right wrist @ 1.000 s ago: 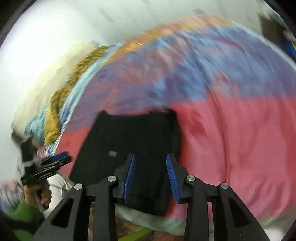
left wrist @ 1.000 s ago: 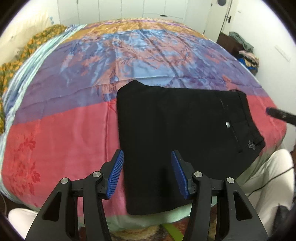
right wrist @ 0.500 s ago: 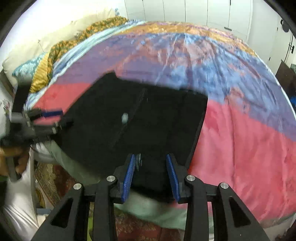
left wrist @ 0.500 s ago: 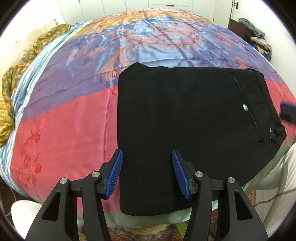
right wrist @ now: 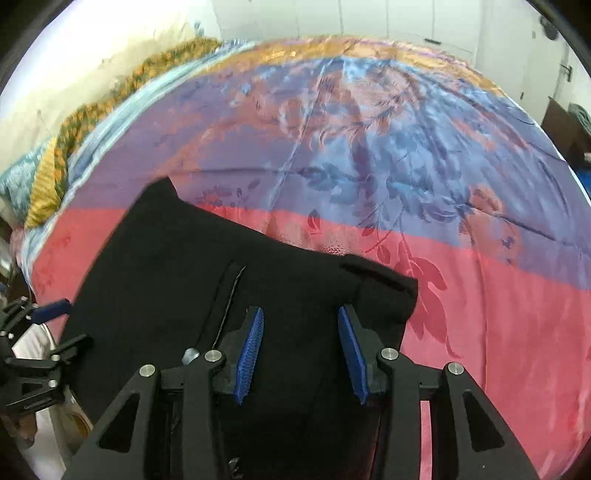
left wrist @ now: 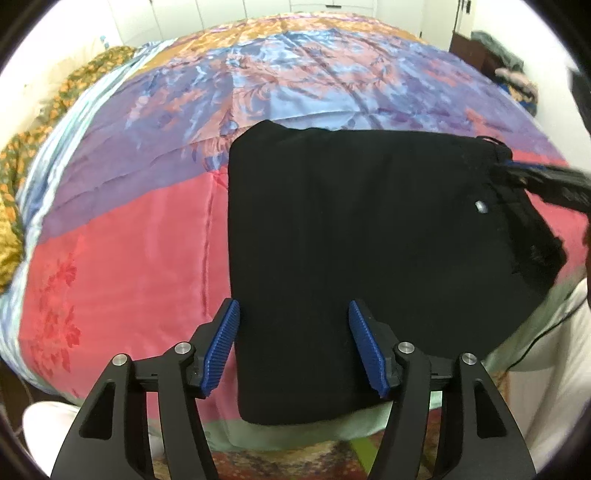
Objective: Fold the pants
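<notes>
Black pants (left wrist: pixel 369 240) lie folded into a flat rectangle near the front edge of the bed. My left gripper (left wrist: pixel 293 341) is open and empty, hovering over the folded end at the pants' left side. My right gripper (right wrist: pixel 301 349) is open and empty over the waistband end (right wrist: pixel 380 288), where a pocket seam and a silver button (right wrist: pixel 190 355) show. The right gripper also appears at the right edge of the left wrist view (left wrist: pixel 546 181), above the waistband. The left gripper shows at the left edge of the right wrist view (right wrist: pixel 40 343).
The bed is covered by a satin quilt (left wrist: pixel 122 251) in pink, purple, blue and orange bands. Yellow patterned bedding (right wrist: pixel 74 147) lies along the left side. A dark cabinet with piled clothes (left wrist: pixel 506 70) stands at the far right. White wardrobe doors (right wrist: pixel 406 18) line the back wall.
My right gripper swung in over the waistband end of the pants. My left gripper moved closer over the folded end. Both stayed open.
</notes>
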The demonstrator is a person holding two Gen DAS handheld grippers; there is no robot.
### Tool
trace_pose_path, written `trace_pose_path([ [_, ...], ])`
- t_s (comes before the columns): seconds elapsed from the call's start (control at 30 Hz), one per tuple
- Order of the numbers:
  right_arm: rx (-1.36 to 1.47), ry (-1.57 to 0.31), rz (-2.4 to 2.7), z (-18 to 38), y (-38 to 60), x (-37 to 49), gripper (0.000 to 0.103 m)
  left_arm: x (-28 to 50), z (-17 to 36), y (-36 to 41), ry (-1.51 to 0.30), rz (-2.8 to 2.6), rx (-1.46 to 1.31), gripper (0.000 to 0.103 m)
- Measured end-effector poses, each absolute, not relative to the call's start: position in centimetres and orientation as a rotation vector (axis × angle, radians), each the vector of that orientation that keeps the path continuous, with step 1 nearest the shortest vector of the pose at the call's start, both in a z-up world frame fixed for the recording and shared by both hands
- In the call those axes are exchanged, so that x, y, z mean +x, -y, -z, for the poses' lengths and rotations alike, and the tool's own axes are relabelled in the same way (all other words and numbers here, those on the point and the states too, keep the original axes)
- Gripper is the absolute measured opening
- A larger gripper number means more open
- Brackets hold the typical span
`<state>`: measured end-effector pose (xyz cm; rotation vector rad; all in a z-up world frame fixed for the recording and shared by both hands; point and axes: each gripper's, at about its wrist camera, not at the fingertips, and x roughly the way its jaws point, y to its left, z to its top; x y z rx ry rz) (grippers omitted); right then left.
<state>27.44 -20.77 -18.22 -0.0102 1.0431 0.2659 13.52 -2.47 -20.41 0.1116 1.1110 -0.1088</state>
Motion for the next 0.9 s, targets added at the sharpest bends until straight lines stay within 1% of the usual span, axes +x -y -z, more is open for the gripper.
trace_pose_path([
  [0.07, 0.008, -1.015, -0.291, 16.3, 21.0, 25.0, 0.043, 13.2, 20.0, 1.9, -1.109, 0.122, 0.067, 0.070],
  [0.13, 0.002, -0.987, -0.317, 15.1, 21.1, 22.3, 0.046, 12.9, 19.9, 1.8, -1.108, 0.136, 0.047, 0.073],
  [0.17, 0.001, -0.988, -0.339, 15.0, 20.9, 20.7, 0.054, 12.7, 20.0, 1.8, -1.113, 0.143, 0.046, 0.074],
  [0.2, -0.001, -1.003, -0.351, 15.4, 20.8, 19.8, 0.067, 12.7, 20.2, 2.0, -1.122, 0.153, 0.049, 0.075],
  [0.23, -0.008, -1.042, -0.358, 16.4, 20.7, 18.9, 0.071, 12.6, 20.5, 2.1, -1.133, 0.159, 0.054, 0.075],
  [0.3, -0.031, -1.084, -0.355, 18.0, 20.7, 17.6, 0.072, 12.6, 20.5, 2.1, -1.140, 0.166, 0.054, 0.075],
  [0.37, -0.007, -1.048, -0.362, 17.4, 21.3, 16.8, 0.073, 12.6, 19.8, 1.3, -1.138, 0.183, 0.032, 0.075],
  [0.4, 0.040, -1.039, -0.369, 16.8, 22.0, 16.8, 0.075, 12.6, 19.4, 0.7, -1.132, 0.186, 0.020, 0.077],
  [0.43, 0.106, -1.034, -0.379, 16.3, 23.0, 17.1, 0.077, 12.8, 19.0, -0.3, -1.120, 0.185, -0.007, 0.082],
  [0.5, 0.254, -1.007, -0.363, 15.5, 26.0, 18.4, 0.087, 13.5, 18.6, -2.6, -1.106, 0.181, -0.076, 0.088],
  [0.57, 0.400, -0.993, -0.328, 15.6, 29.2, 19.9, 0.089, 14.7, 18.6, -5.2, -1.103, 0.174, -0.165, 0.088],
  [0.63, 0.544, -1.025, -0.327, 16.8, 31.5, 21.4, 0.089, 16.1, 19.3, -7.5, -1.124, 0.202, -0.283, 0.088],
  [0.7, 0.642, -1.075, -0.355, 18.8, 32.4, 22.5, 0.089, 17.3, 20.3, -8.4, -1.172, 0.274, -0.366, 0.088],
  [0.8, 0.654, -1.163, -0.406, 21.3, 31.1, 23.3, 0.089, 18.4, 21.7, -8.1, -1.213, 0.345, -0.403, 0.089],
  [0.9, 0.586, -1.226, -0.421, 23.4, 29.6, 24.0, 0.089, 19.1, 23.8, -6.5, -1.284, 0.393, -0.415, 0.089],
])
